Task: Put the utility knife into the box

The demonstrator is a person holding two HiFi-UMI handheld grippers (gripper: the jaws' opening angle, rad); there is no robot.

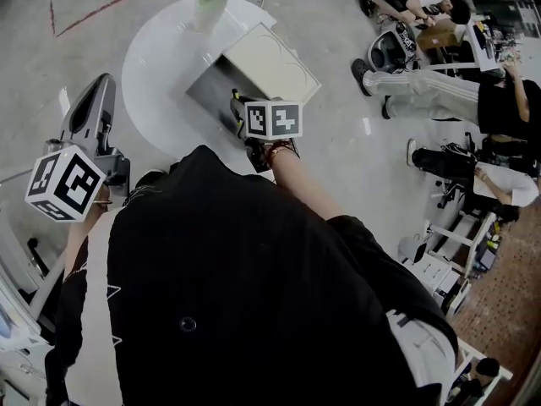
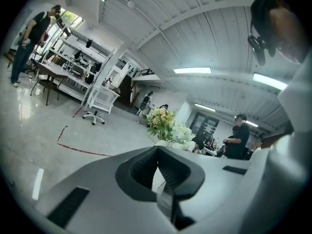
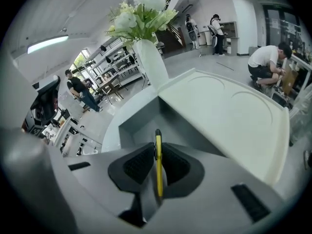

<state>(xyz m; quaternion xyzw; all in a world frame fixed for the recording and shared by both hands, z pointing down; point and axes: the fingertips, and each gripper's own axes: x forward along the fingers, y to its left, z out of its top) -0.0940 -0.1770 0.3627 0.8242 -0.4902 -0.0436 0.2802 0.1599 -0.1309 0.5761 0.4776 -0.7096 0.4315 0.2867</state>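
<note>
Right gripper [image 3: 157,147] was pinching the yellow utility knife [image 3: 158,173] edge-on, right at the near edge of the open box [image 3: 139,121] on the round white table [image 1: 152,74]. Left gripper [image 2: 157,150] was squeezed together on nothing, well off to the side.

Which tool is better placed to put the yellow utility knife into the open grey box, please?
The right. The right tool is shut on the yellow utility knife, pointing into the open grey box. The left tool is shut on nothing, held off the round white table to its left.
</note>
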